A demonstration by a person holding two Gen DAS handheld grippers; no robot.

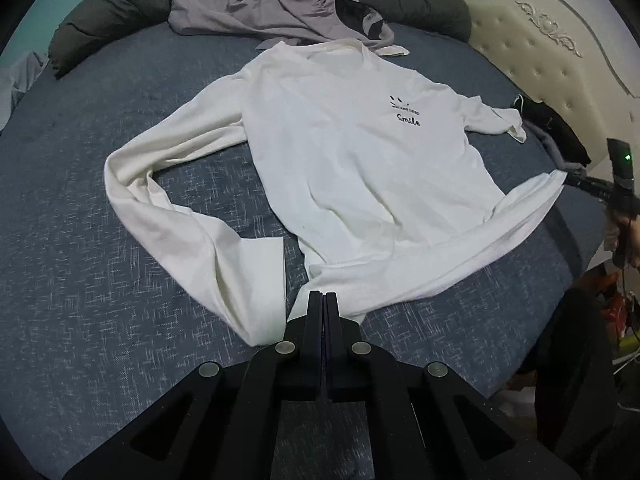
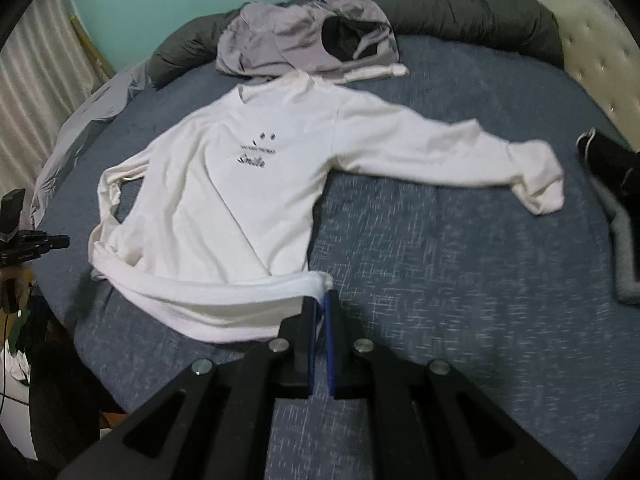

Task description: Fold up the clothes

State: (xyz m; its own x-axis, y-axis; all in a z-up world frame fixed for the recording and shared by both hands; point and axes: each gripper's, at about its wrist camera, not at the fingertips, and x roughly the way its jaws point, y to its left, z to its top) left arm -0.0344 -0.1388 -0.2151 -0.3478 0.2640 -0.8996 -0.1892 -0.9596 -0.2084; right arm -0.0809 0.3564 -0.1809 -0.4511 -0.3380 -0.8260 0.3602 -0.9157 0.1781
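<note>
A white long-sleeved shirt (image 1: 352,152) with a black "Smile" print lies face up on the blue bed; it also shows in the right wrist view (image 2: 240,200). My left gripper (image 1: 323,300) is shut at the hem's left corner, and whether it pinches cloth is unclear. My right gripper (image 2: 322,300) is shut on the hem's right corner, with white cloth between its blue pads. The hem is lifted and rolled slightly between them. One sleeve (image 1: 168,208) bends back toward the hem. The other sleeve (image 2: 460,160) stretches out sideways.
A crumpled grey garment (image 1: 280,8) lies past the shirt's collar, against a dark rolled duvet (image 1: 104,28). A black and grey garment (image 2: 616,184) lies at the right by the cream tufted headboard (image 1: 552,52). The bed's near edge drops off by my grippers.
</note>
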